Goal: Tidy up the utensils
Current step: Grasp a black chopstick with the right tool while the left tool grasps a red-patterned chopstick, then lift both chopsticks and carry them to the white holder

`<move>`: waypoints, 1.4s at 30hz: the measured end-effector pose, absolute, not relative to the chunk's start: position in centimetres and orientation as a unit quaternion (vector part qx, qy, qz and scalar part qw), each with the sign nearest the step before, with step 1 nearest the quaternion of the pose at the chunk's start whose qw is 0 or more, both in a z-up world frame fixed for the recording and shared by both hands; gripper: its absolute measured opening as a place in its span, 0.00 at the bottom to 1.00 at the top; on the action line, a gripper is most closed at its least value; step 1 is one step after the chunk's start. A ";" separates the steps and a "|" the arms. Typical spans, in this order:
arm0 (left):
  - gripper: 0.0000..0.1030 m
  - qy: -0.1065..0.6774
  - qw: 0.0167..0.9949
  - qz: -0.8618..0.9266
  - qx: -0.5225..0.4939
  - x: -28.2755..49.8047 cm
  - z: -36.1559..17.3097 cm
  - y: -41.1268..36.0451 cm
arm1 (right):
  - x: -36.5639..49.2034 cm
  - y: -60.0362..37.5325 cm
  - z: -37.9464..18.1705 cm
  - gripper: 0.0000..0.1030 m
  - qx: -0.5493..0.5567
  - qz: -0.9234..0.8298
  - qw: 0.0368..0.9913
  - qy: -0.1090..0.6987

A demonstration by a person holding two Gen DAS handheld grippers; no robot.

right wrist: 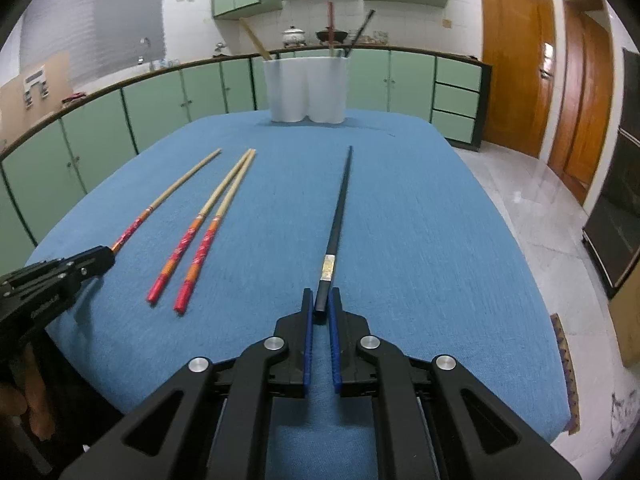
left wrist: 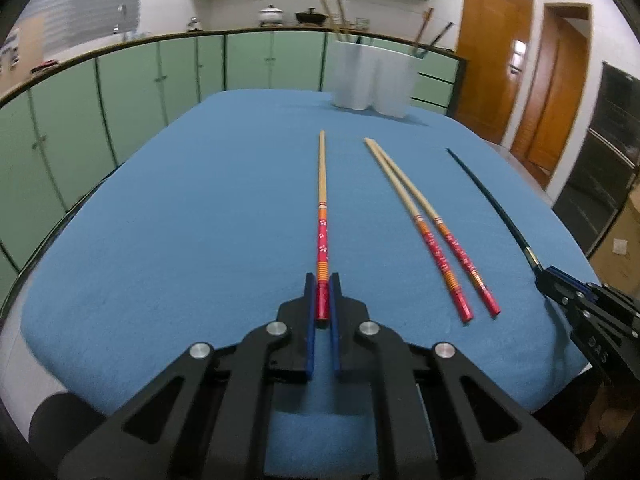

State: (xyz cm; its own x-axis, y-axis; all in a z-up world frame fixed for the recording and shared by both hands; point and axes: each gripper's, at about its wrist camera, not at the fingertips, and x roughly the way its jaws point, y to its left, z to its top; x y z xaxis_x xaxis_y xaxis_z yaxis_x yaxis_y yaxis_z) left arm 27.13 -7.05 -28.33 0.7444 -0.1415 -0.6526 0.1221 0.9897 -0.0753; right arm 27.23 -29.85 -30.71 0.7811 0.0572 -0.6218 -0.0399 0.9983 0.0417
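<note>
- My left gripper clamps the red-handled chopstick; its butt end is hidden between the jaws.
- My right gripper clamps the black chopstick.
- The white holder is blurred in the left view.

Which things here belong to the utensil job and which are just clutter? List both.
Job: red chopstick in left claw; black chopstick in right claw; loose red pair; white holder.

Clutter: pots on counter; doors.
</note>
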 end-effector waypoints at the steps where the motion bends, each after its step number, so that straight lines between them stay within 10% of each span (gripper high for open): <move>1: 0.05 0.350 0.934 -0.068 -0.010 26.9 -28.3 -7.1 | 27.0 -29.7 -30.7 0.07 0.012 0.030 0.944 0.329; 8: 0.31 0.349 0.934 -0.078 -0.008 27.1 -28.1 -6.6 | 26.8 -29.6 -30.8 0.10 0.018 0.031 0.943 0.331; 12: 0.28 0.348 0.934 -0.079 -0.006 27.4 -28.3 -6.4 | 27.1 -29.4 -30.8 0.10 0.013 0.028 0.944 0.329; 16: 0.05 0.360 0.930 -0.077 -0.003 27.6 -28.2 -6.3 | 27.3 -29.2 -30.7 0.08 0.007 0.025 0.944 0.330; 42: 0.05 0.332 0.938 -0.101 -0.003 23.4 -16.0 -4.6 | 23.7 -30.4 -18.2 0.07 0.040 0.075 0.952 0.293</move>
